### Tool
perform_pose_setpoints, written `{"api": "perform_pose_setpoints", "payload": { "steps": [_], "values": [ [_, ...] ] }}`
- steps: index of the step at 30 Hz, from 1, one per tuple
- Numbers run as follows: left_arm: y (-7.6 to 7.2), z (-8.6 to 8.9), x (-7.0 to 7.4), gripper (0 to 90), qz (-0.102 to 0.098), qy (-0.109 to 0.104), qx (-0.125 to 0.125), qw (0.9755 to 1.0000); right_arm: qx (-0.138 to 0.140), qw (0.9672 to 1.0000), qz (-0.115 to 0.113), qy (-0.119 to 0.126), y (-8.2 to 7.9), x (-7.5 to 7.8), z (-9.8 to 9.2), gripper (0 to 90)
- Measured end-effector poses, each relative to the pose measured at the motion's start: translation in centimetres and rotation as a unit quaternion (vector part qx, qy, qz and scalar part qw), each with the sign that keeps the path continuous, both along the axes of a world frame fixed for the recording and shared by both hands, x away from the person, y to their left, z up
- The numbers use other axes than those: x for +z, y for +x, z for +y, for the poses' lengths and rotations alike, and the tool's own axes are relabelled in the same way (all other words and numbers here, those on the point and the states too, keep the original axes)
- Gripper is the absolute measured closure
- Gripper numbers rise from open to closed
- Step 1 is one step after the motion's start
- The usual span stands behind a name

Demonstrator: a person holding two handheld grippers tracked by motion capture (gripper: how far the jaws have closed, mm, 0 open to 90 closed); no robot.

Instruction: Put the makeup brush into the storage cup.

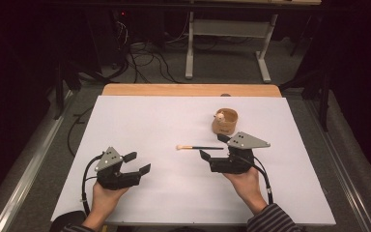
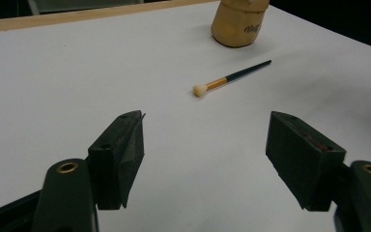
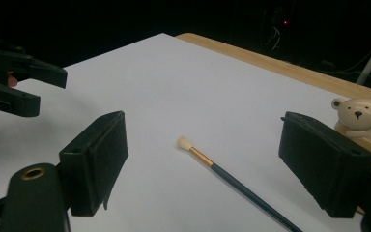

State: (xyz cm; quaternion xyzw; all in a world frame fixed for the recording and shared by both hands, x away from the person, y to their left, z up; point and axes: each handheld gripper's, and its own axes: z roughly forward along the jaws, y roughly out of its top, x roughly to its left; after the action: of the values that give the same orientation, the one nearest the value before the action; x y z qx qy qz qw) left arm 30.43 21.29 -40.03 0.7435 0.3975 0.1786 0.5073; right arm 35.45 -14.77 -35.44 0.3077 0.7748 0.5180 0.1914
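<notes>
Paintbrush [image 1: 199,147] between right gripper [image 1: 214,146] fingers, beside wooden cup [image 1: 225,122].

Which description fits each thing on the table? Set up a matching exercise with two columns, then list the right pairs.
Things:
1. paintbrush
2. wooden cup
3. bear figure
4. left hand-held gripper

Descriptions:
A. jaws open, nothing between them
B. lying flat on the white sheet, tuft toward the person's left
C. standing beyond the right hand-held gripper
D. cream, sitting at the cup's rim

Pairs: 1-B, 2-C, 3-D, 4-A
</notes>
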Motion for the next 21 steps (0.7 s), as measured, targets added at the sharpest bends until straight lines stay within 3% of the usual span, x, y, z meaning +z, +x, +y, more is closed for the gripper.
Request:
{"api": "perform_pose_setpoints", "payload": {
  "steps": [9, 21],
  "values": [
    [0.0, 0.0, 0.0, 30.5, -0.001, 0.000, 0.000, 1.0000, -0.009, 1.0000, 0.001, -0.002, 1.0, 0.3, 0.8, 19.2],
    [-0.1, 0.0, 0.0, 30.7, -0.003, -0.001, 0.001, 1.0000, -0.025, 0.9991, -0.006, -0.032, 2.9, 1.0, 2.0, 20.0]
  ]
}}
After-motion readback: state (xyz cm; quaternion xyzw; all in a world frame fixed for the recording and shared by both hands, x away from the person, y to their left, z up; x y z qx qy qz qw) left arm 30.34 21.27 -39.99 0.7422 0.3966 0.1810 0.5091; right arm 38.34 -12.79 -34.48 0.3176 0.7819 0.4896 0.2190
